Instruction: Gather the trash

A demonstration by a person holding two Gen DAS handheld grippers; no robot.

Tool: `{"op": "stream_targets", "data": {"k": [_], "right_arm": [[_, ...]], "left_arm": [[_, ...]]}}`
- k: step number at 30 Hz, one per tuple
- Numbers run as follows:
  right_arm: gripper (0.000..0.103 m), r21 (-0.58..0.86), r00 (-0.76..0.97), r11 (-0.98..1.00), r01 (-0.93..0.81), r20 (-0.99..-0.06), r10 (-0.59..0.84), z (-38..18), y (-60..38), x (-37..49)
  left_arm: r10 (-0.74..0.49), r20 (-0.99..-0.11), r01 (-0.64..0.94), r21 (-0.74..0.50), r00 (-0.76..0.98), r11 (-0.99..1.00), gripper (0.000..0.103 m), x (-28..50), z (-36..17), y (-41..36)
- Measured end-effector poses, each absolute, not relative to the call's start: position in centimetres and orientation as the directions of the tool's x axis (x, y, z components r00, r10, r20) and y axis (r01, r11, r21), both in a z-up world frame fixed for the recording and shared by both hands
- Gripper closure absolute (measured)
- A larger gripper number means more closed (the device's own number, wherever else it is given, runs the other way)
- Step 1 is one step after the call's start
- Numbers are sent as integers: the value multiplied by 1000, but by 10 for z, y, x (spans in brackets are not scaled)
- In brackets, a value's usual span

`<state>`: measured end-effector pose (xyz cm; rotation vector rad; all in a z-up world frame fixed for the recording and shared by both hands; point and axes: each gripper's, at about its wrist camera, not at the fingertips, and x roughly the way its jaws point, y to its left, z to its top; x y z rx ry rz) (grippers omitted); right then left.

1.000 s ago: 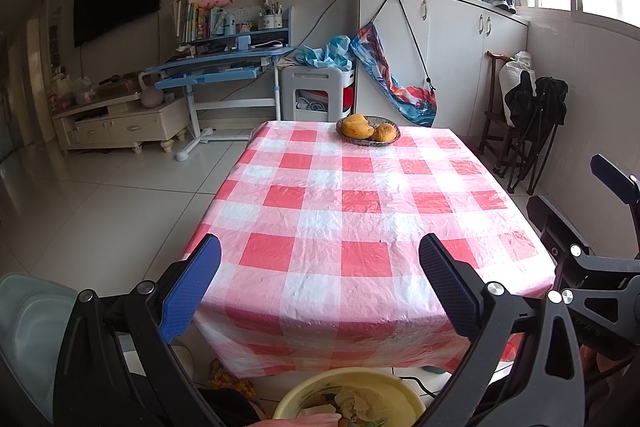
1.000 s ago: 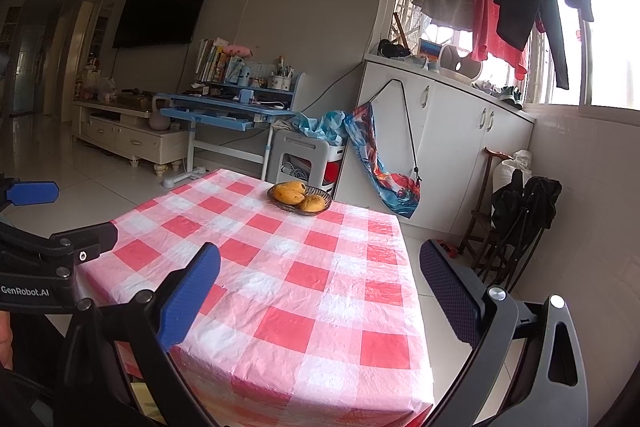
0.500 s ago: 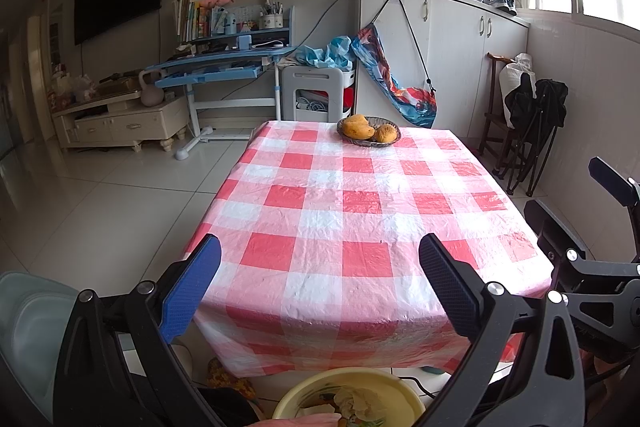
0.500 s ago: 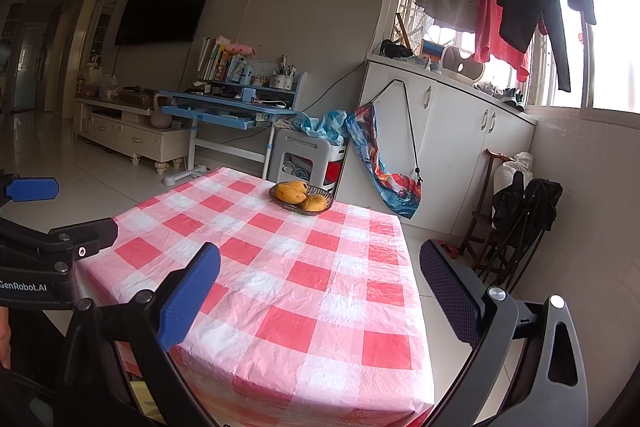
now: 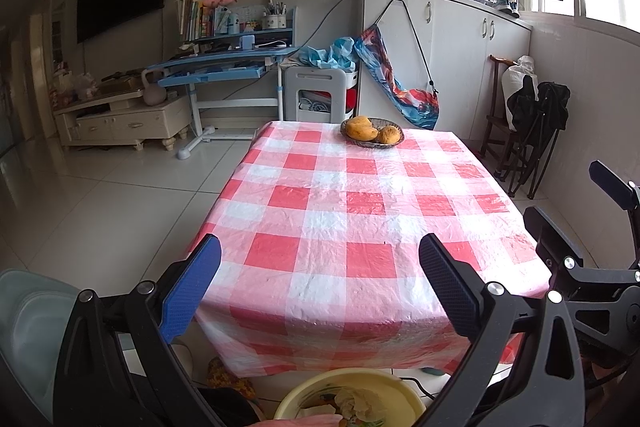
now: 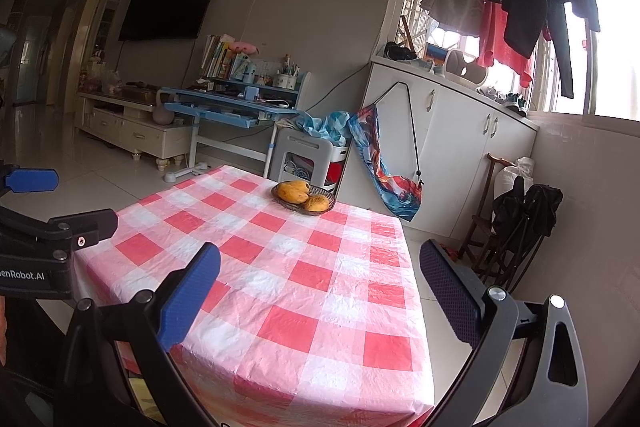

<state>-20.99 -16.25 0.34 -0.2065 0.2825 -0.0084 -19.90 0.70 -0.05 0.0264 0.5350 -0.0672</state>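
My left gripper (image 5: 320, 283) is spread wide and empty above the near edge of the checked tablecloth (image 5: 360, 211). My right gripper (image 6: 320, 299) is equally wide, empty, over the near corner. Below my left fingers sits a yellow basin (image 5: 304, 397) holding scraps (image 5: 356, 405). A fruit basket (image 5: 372, 133) lies far ahead.

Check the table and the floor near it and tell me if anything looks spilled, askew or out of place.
Nothing stands out. The checked tablecloth lies flat and bare except for the basket of fruit at the far end, upright. The yellow basin below the near edge holds scraps, none spilled. Both the left gripper and right gripper are open, empty.
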Motion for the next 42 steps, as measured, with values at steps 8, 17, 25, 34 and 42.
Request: {"op": "stream_targets", "data": {"k": [8, 17, 25, 34, 42], "right_arm": [[8, -205, 960, 978, -22, -276, -37, 3, -162, -210], [8, -210, 960, 977, -23, -276, -37, 3, -162, -210], [8, -212, 959, 977, -29, -280, -32, 0, -163, -210], [8, -210, 955, 977, -39, -295, -25, -4, -162, -206], [8, -225, 948, 973, -47, -317, -27, -7, -160, -202]], "left_arm": [[-58, -510, 71, 6, 858, 997, 7, -199, -1, 6], [-58, -510, 71, 6, 859, 997, 7, -200, -1, 6], [-102, -526, 95, -40, 845, 995, 7, -197, -2, 7], [-195, -542, 106, -191, 817, 976, 7, -189, -8, 23], [-72, -559, 55, -47, 826, 997, 7, -188, -15, 19]]}}
